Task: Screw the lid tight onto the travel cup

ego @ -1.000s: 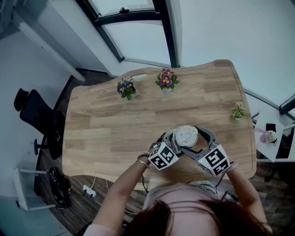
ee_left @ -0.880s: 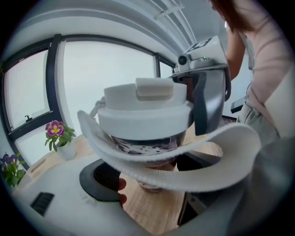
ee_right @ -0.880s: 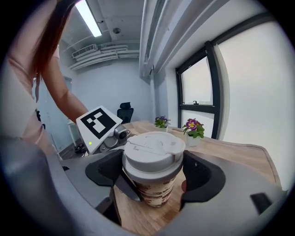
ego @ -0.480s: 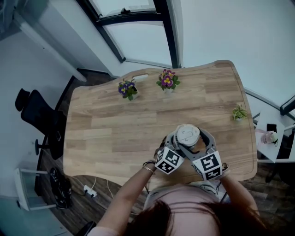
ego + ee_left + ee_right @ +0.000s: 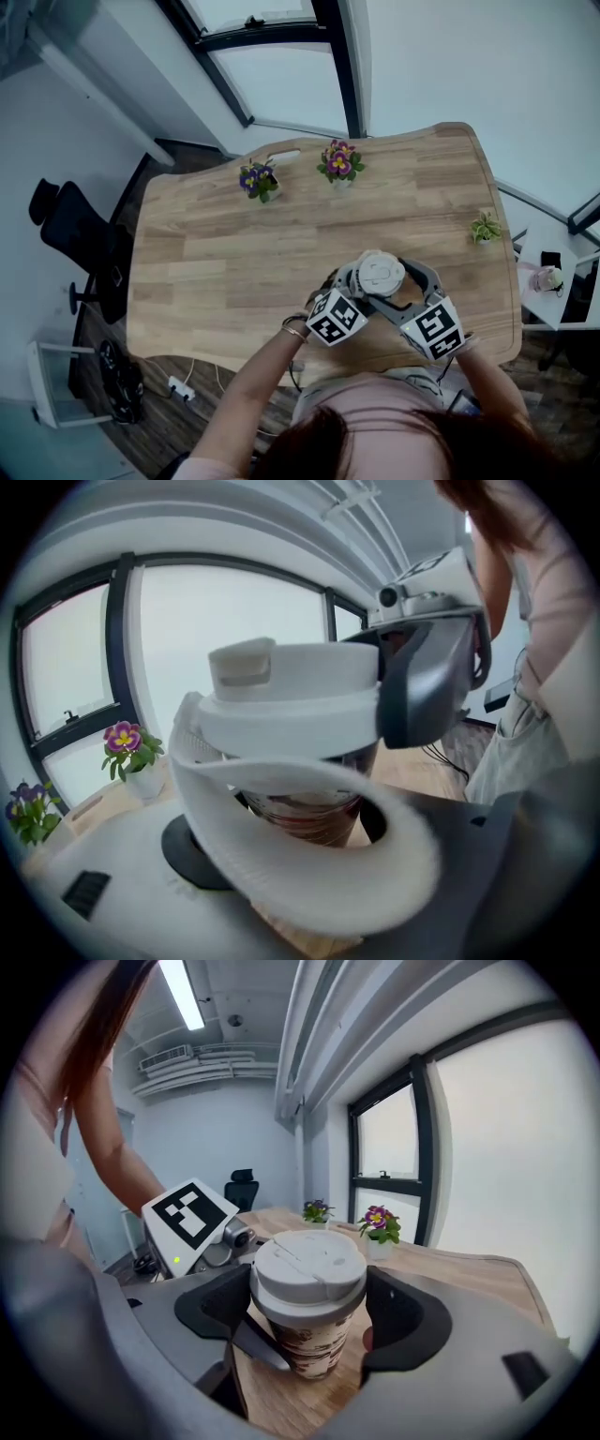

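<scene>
The travel cup has a brown patterned body and a white lid. It stands near the front edge of the wooden table. My left gripper comes in from the left and is shut on the cup body, below the lid; a white curved finger is blurred in front. From the right, my right gripper is shut on the lid, one dark jaw on each side. In the left gripper view its dark jaw covers the lid's right edge.
Two potted flowers stand along the far edge of the table, and a small green plant at its right edge. A black chair stands left of the table, a small side table to the right.
Half a second ago both marker cubes sat closer together, nearer the person. They have swung back out, much as a second ago. The cup stays in place.
</scene>
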